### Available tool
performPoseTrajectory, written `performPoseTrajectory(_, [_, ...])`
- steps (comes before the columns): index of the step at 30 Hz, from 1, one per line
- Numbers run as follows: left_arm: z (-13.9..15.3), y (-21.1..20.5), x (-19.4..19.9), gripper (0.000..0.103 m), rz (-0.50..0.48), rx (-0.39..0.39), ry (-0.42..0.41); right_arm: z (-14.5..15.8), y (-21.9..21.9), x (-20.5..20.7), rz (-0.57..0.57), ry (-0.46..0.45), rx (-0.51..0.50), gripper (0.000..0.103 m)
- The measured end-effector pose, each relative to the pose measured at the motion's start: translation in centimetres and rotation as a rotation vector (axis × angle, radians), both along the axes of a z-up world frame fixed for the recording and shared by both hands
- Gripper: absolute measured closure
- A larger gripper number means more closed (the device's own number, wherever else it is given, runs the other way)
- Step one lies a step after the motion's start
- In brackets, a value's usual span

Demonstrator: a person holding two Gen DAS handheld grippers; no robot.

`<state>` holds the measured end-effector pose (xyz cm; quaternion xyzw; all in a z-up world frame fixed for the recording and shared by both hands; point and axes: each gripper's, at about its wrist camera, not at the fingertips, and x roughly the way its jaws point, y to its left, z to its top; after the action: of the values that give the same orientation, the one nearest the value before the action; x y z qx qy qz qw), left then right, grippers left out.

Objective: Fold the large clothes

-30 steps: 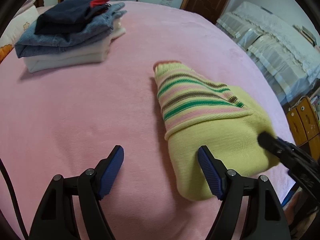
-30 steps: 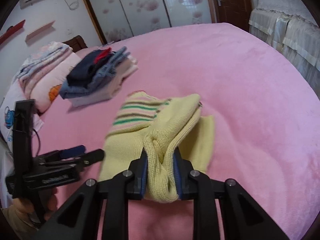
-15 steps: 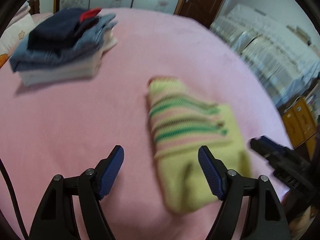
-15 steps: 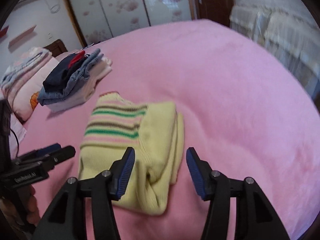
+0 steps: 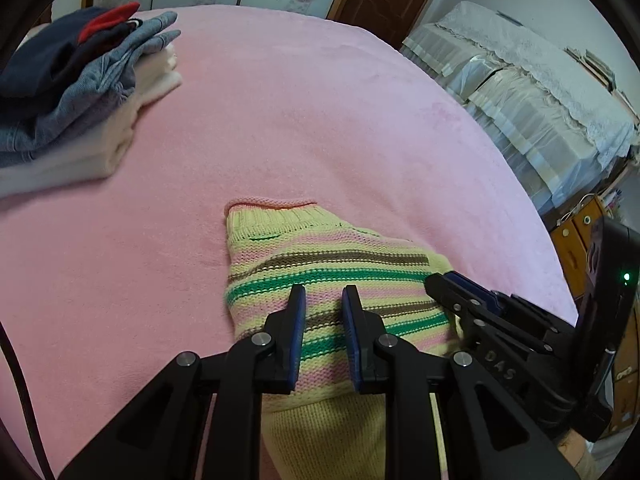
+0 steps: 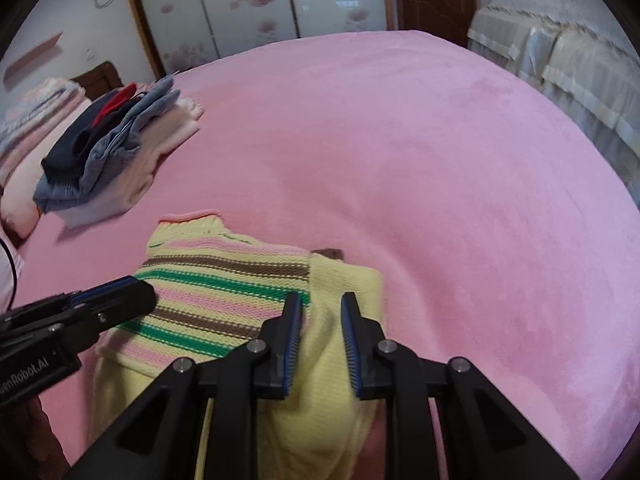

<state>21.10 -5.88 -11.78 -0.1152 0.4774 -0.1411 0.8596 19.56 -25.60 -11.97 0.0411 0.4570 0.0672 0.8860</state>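
A folded yellow sweater point(image 5: 320, 256) with pink, green and brown stripes lies near the front of the pink bed point(image 5: 300, 100). My left gripper point(image 5: 323, 292) is planted on its striped top. Its jaws are closing to a narrow gap with the knit between the pads. My right gripper point(image 6: 320, 298) sits on the plain yellow part of the sweater point(image 6: 224, 280), just right of the stripes. Its jaws are also closing, with yellow knit between them. Each gripper shows in the other's view: the right gripper point(image 5: 444, 280) at the sweater's right edge, the left gripper point(image 6: 136, 284) at its left edge.
A stack of folded clothes point(image 5: 80, 92), dark blue, grey and white, sits at the bed's far left point(image 6: 108, 152). Pillows point(image 6: 24, 140) lie beyond it. Covered furniture point(image 5: 520, 92) and wooden cabinets point(image 5: 580, 240) stand off the bed's right side. Bare pink bedspread point(image 6: 440, 160) stretches behind and to the right.
The right gripper let go of the yellow fold, opened, then narrowed again on the sweater. The left gripper moved from beside the sweater onto its stripes and its wide jaws narrowed.
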Motion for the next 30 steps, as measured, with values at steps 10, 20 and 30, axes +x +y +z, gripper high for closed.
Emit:
performPoseTrajectory(10, [0.8, -0.2, -0.8, 0.071, 0.012, 0.027, 0.007, 1.2, -1.7, -1.7, -0.072, -0.006, 0.041, 0.082])
performPoseTrajectory(20, [2.9, 0.5, -4.6, 0.045, 0.03, 0.041, 0.016, 3.3, -2.1, -5.7, -0.101, 0.0, 0.13, 0.082])
performPoseTrajectory(30, [5.7, 3.0, -8.3, 0.035, 0.065, 0.044, 0.009, 6.3, -1.4, -10.0, -0.11, -0.051, 0.128, 0.06])
